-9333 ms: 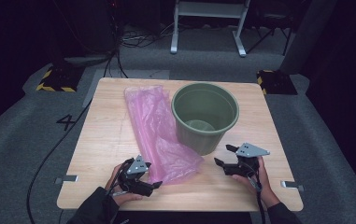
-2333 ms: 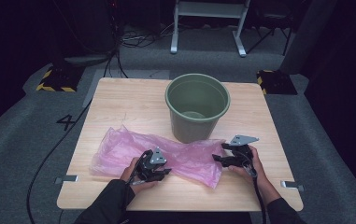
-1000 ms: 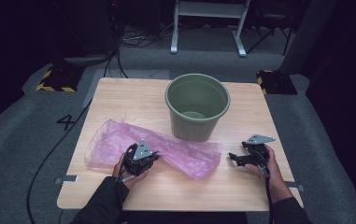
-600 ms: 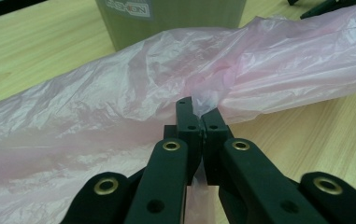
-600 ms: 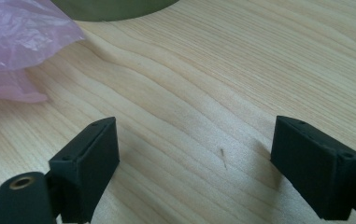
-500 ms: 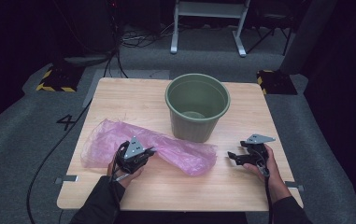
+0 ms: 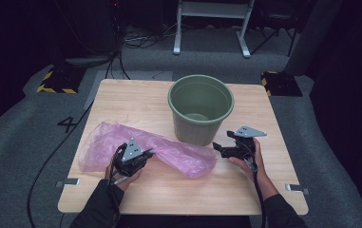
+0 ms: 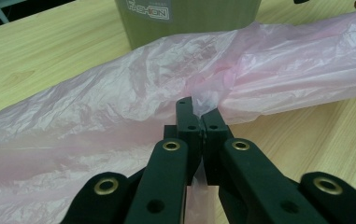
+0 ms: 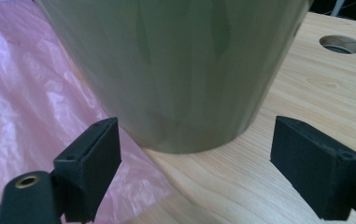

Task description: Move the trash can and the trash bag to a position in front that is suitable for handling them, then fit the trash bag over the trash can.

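A crumpled pink plastic bag (image 7: 178, 154) lies across the front half of the wooden table (image 7: 136, 95), its right end near the foot of a green plastic bin (image 7: 201, 109). My left gripper (image 7: 143, 154) rests on the bag's left part, and its jaws are shut on a fold of the pink film (image 8: 119, 93), with the bin (image 8: 189, 18) beyond. My right gripper (image 7: 219, 148) is at the bin's lower right side, open. Its pads (image 9: 91, 158) stand wide apart in front of the bin wall (image 9: 175, 70), touching nothing, with the bag (image 9: 21, 93) at the left.
The bin stands upright, right of the table's centre. A round hole (image 9: 341, 44) is cut in the tabletop beyond the bin. Off the table are yellow-black striped blocks (image 7: 55, 80), floor cables and a white stand (image 7: 212, 23).
My right gripper has moved left and forward, up to the foot of the bin. The left gripper has stayed shut on the bag with almost no motion.
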